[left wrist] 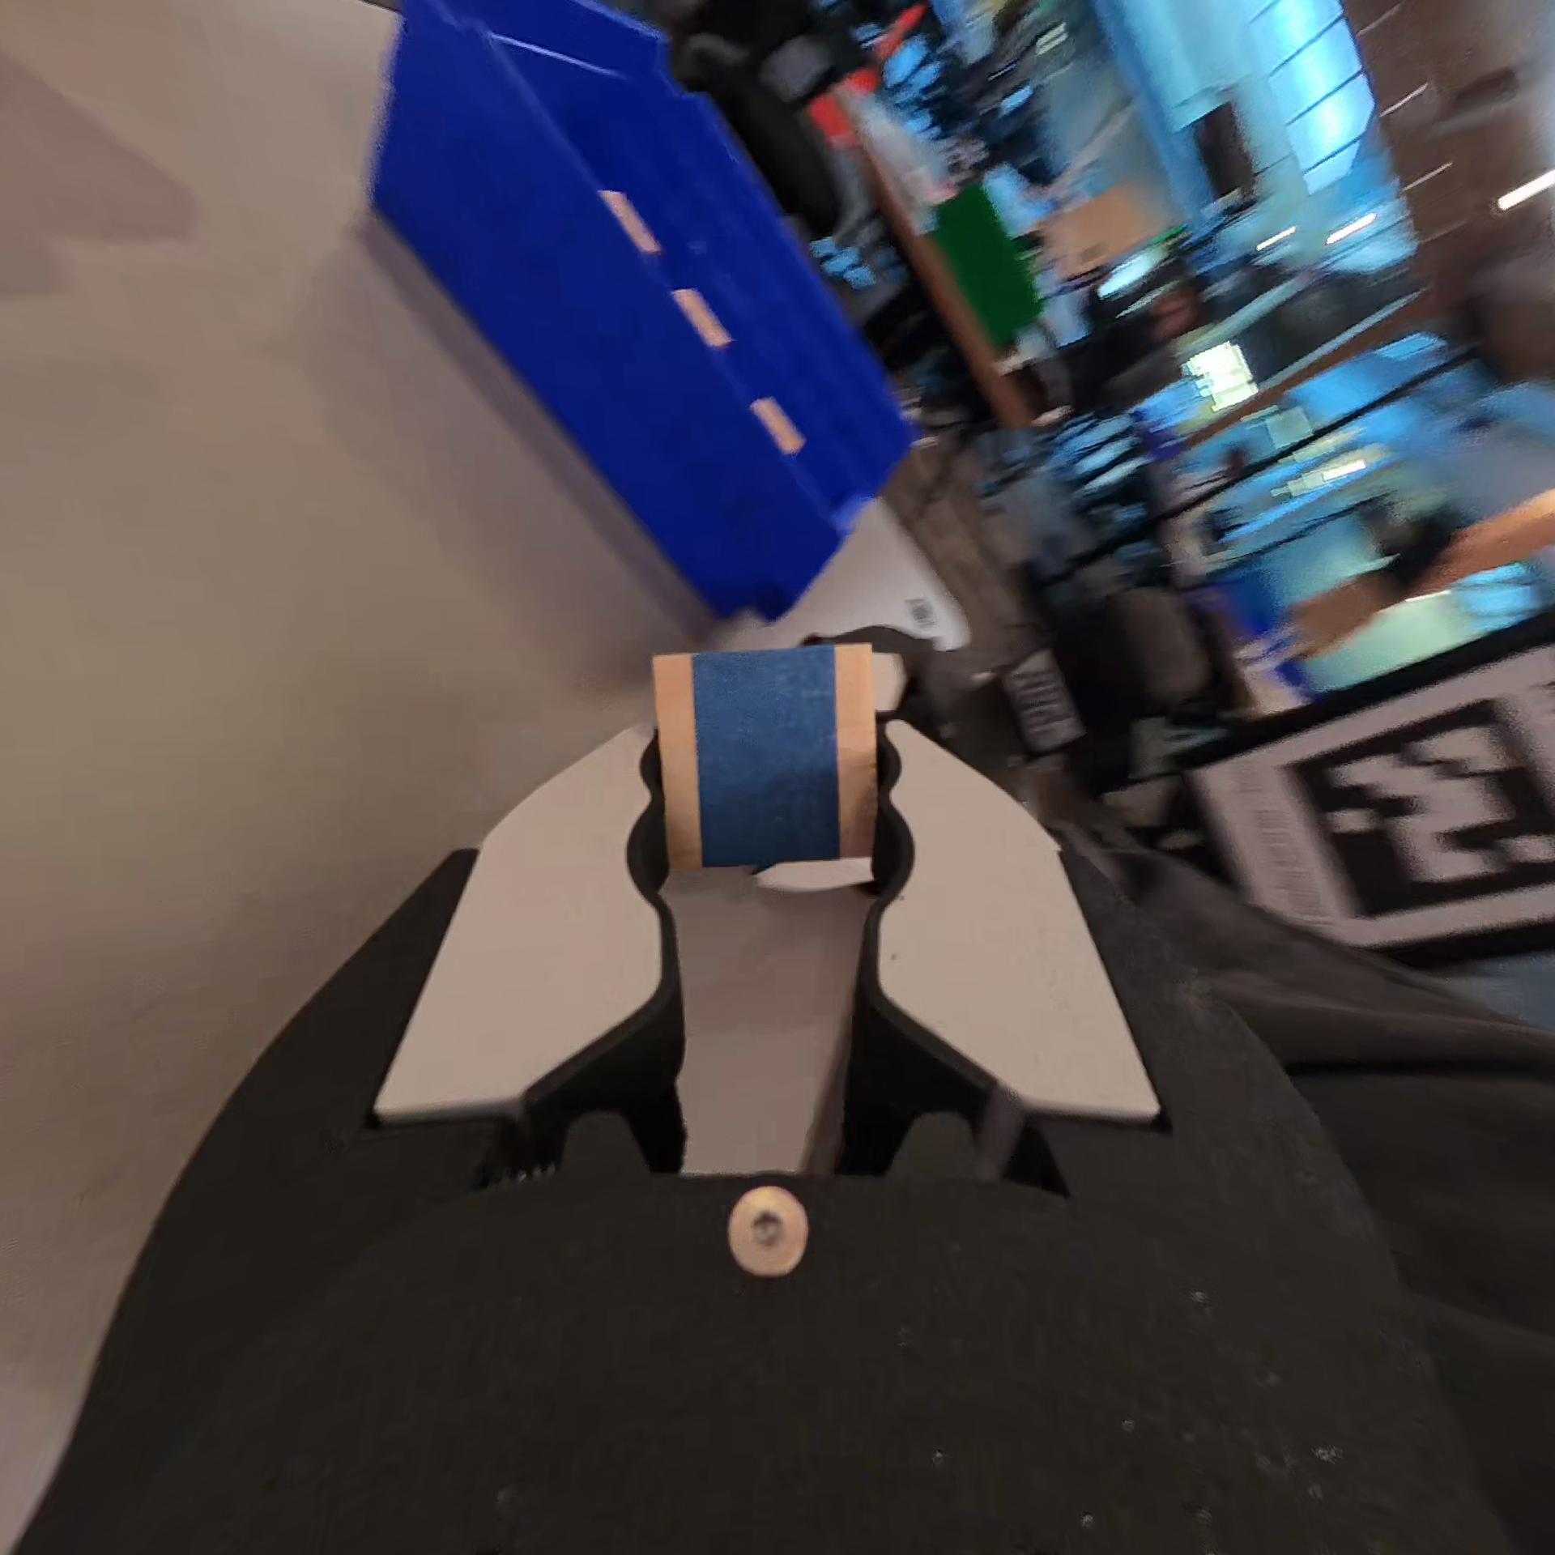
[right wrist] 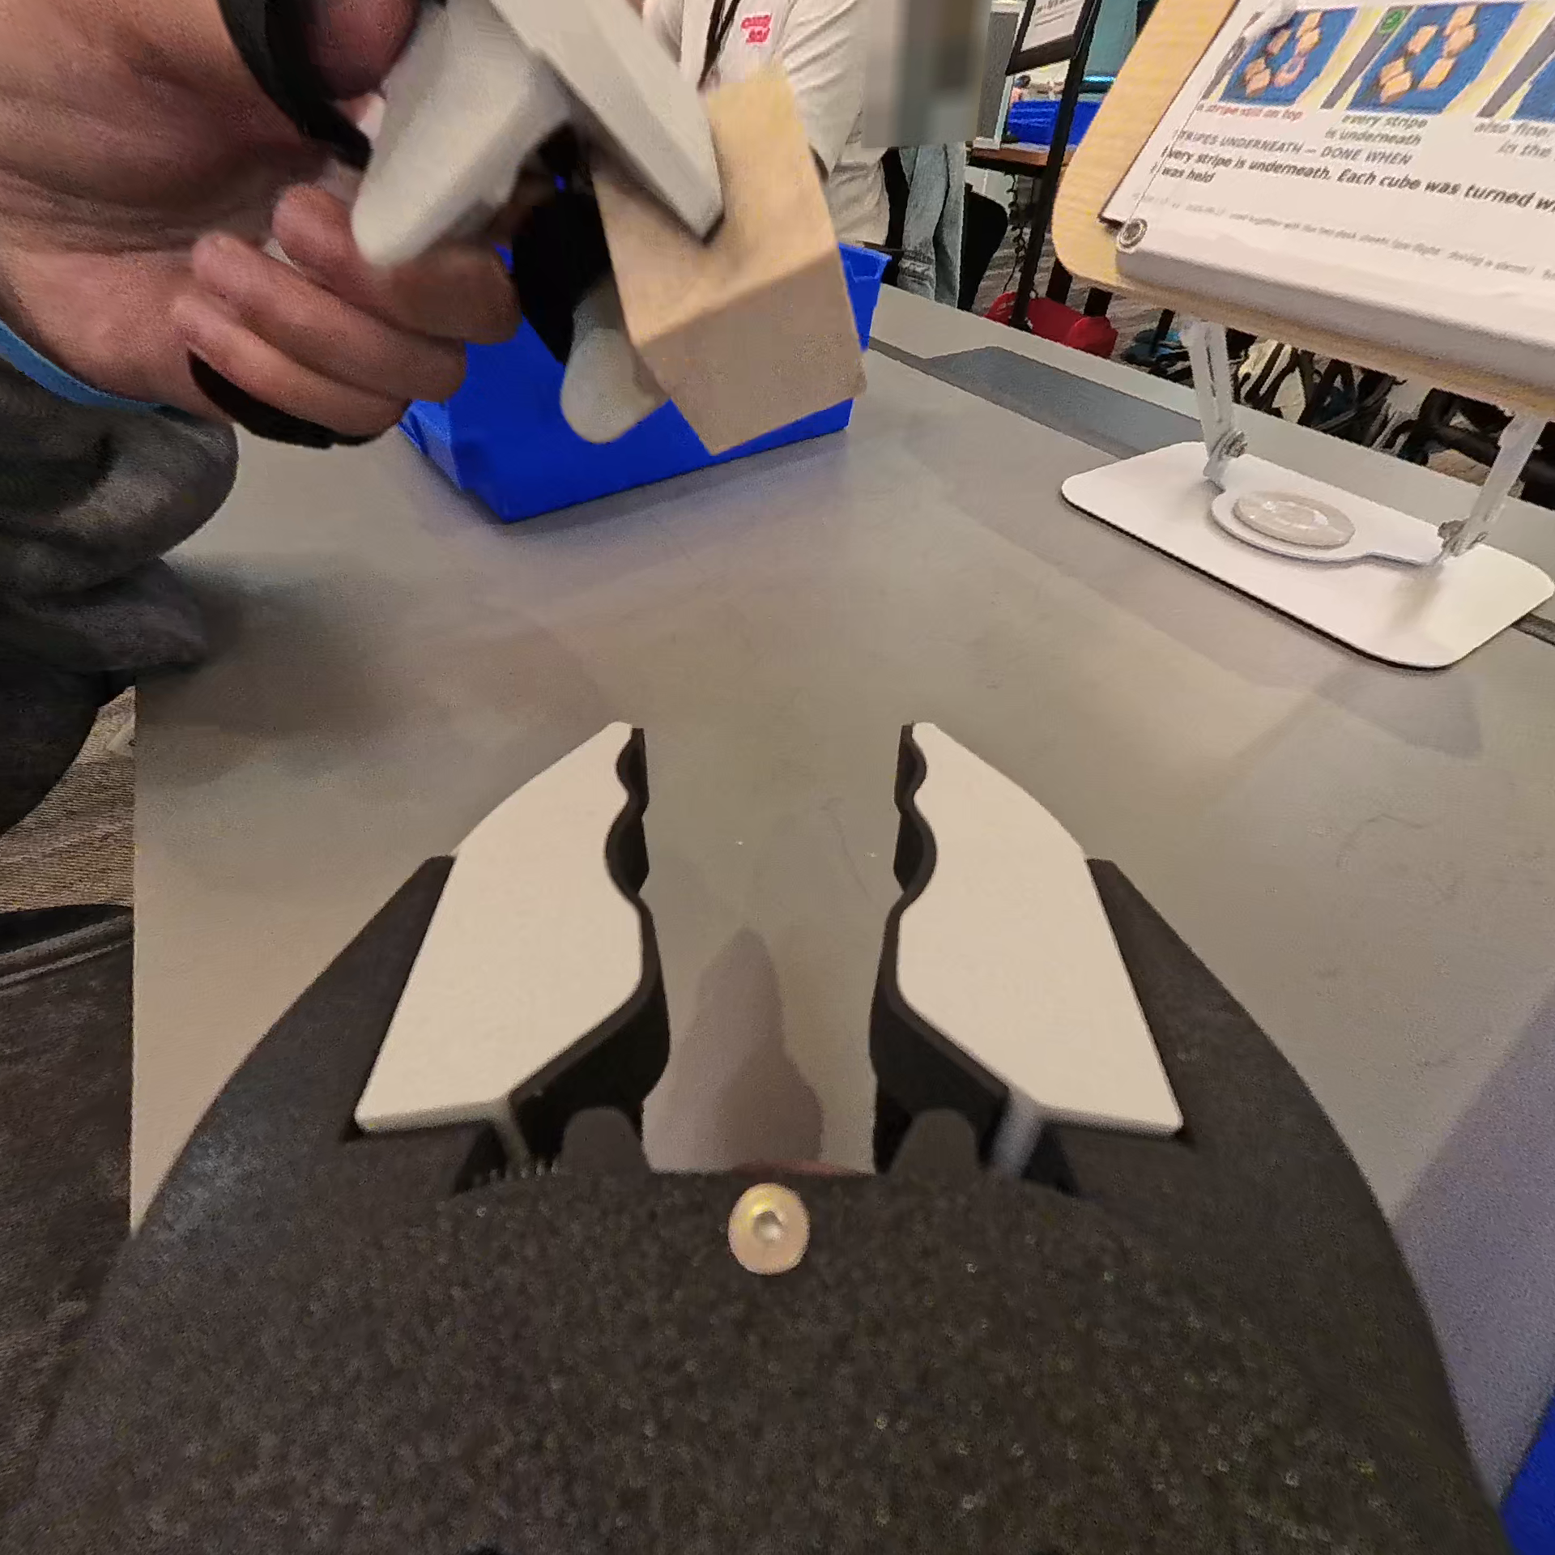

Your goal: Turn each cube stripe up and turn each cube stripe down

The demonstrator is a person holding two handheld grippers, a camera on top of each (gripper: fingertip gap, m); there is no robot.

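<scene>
My left gripper [left wrist: 766, 757] is shut on a wooden cube [left wrist: 764, 756] whose blue stripe faces the camera; the cube is held in the air, tilted, above the grey table [left wrist: 210, 589]. In the right wrist view the same cube [right wrist: 740, 286] shows plain wood faces, held between the left gripper's fingers [right wrist: 606, 101] by a person's hand [right wrist: 168, 210] at the upper left. My right gripper [right wrist: 767, 757] is open and empty, low over the grey table [right wrist: 841, 606]. A blue bin [left wrist: 623, 320] holds several cubes seen edge-on.
The blue bin [right wrist: 538, 454] stands at the back of the table behind the held cube. A white stand [right wrist: 1313, 555] carrying a board with an instruction sheet [right wrist: 1363, 151] is at the right. A person stands beyond the table.
</scene>
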